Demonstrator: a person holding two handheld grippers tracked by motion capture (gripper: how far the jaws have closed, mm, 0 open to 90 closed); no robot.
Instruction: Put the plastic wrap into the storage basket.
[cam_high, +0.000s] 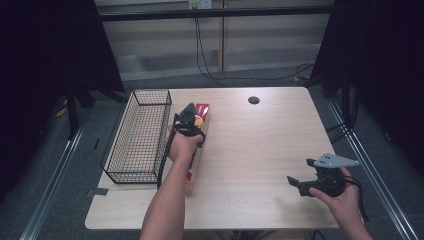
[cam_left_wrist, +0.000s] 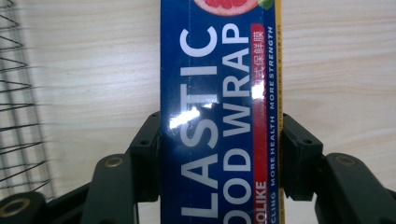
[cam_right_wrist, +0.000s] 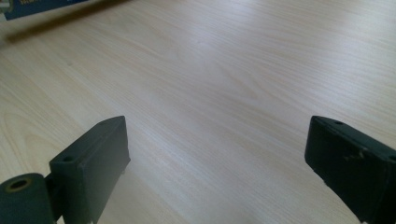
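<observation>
The left gripper view reads the box best: white capitals "PLASTIC FOOD WRAP" on blue, its first letters cut off at the bottom edge, a red strip with Chinese characters, and small print "MORE HEALTH MORE STRENGTH" beside a yellow edge. A cut grapefruit shows at the top. The left gripper is clamped on the box, one black pad against each long side.

In the high view the box lies left of centre on the pale wooden table, just right of the black wire basket, under the left gripper; its print there is too small to read.

The right gripper, at lower right, holds nothing; in its own view the jaws stand wide apart over bare wood.
</observation>
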